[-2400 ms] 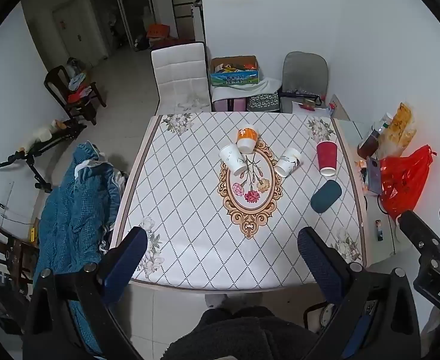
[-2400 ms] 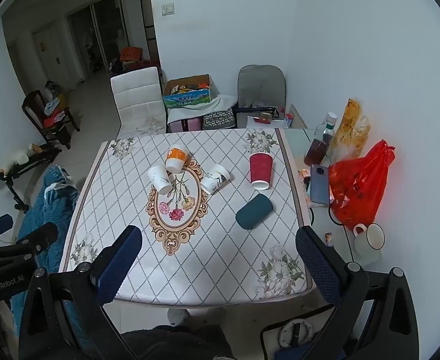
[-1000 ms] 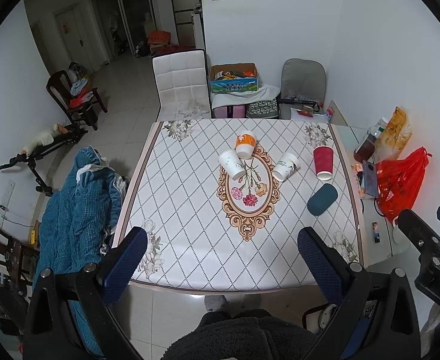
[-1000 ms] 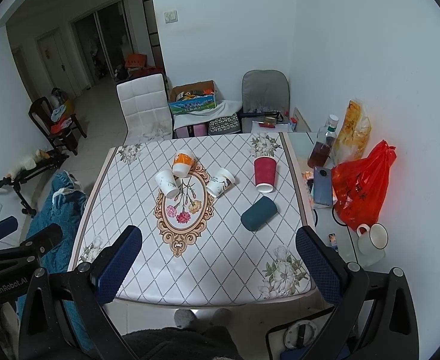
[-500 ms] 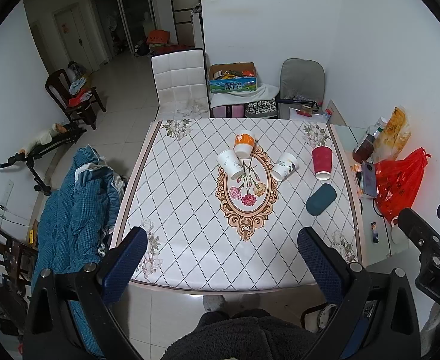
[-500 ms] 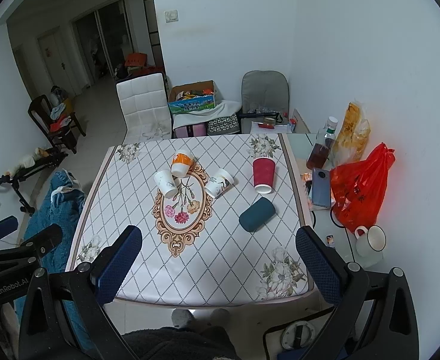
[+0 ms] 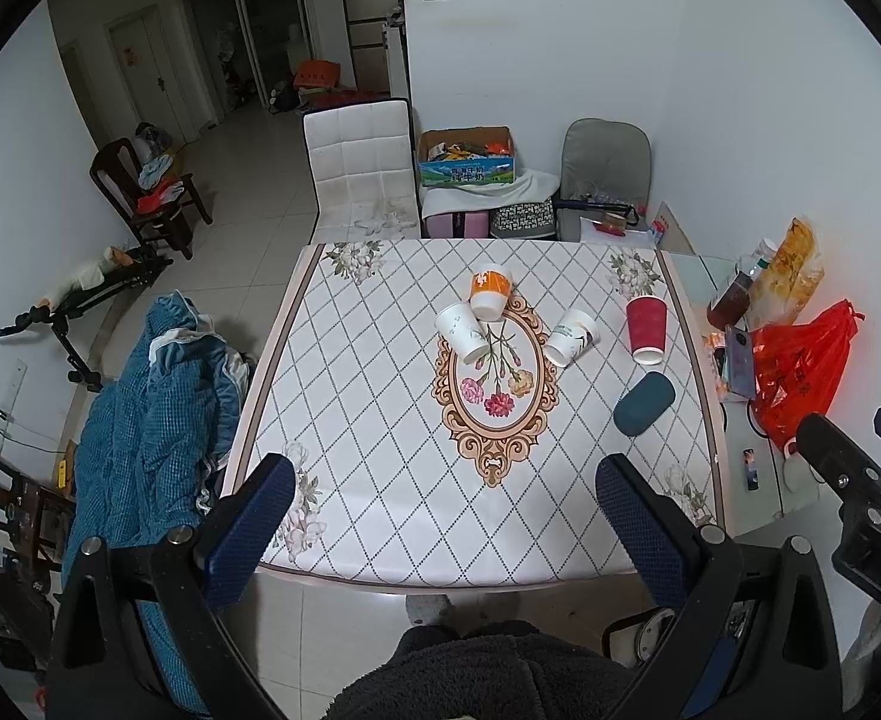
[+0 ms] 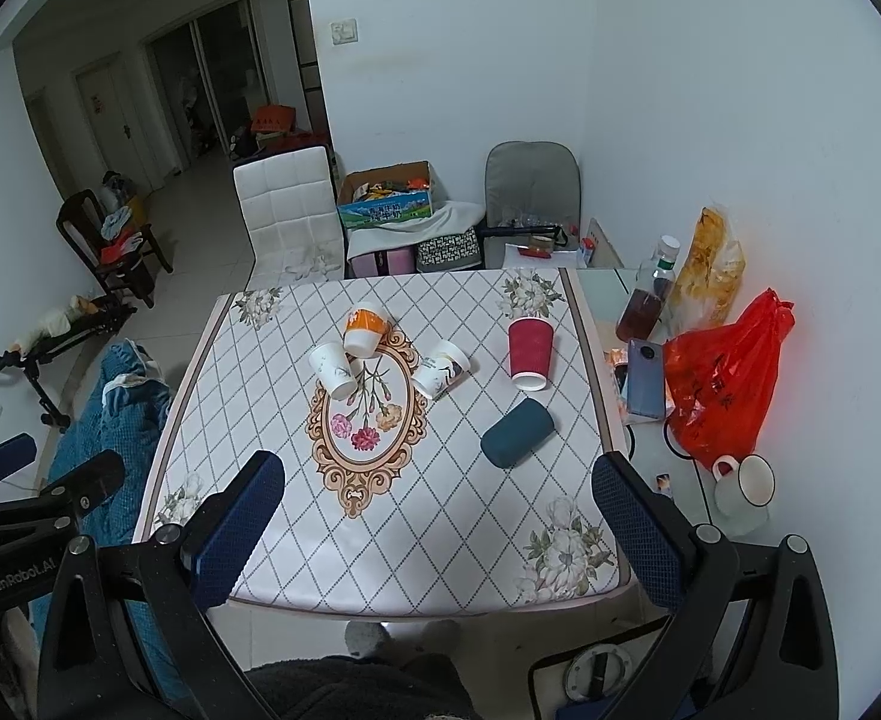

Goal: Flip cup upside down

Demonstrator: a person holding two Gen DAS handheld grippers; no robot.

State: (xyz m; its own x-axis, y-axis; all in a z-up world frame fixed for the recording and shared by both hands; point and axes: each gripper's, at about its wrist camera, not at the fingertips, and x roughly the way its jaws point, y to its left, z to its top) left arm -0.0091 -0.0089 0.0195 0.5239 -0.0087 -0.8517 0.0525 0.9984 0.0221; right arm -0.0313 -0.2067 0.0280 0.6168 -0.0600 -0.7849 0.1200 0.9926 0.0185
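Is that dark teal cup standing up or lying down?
Lying down. The teal cup rests on its side on the table, near the red cup.

Readable lettering on the grippers only

The right gripper's body (image 7: 878,564), showing at the edge of the left wrist view, is bearing white letters "DAS", cut off by the frame. The left gripper's body (image 8: 17,576), seen in the right wrist view, is reading "GenRobot.AI". The carton's (image 8: 383,210) blue panel is carrying print too small to read.
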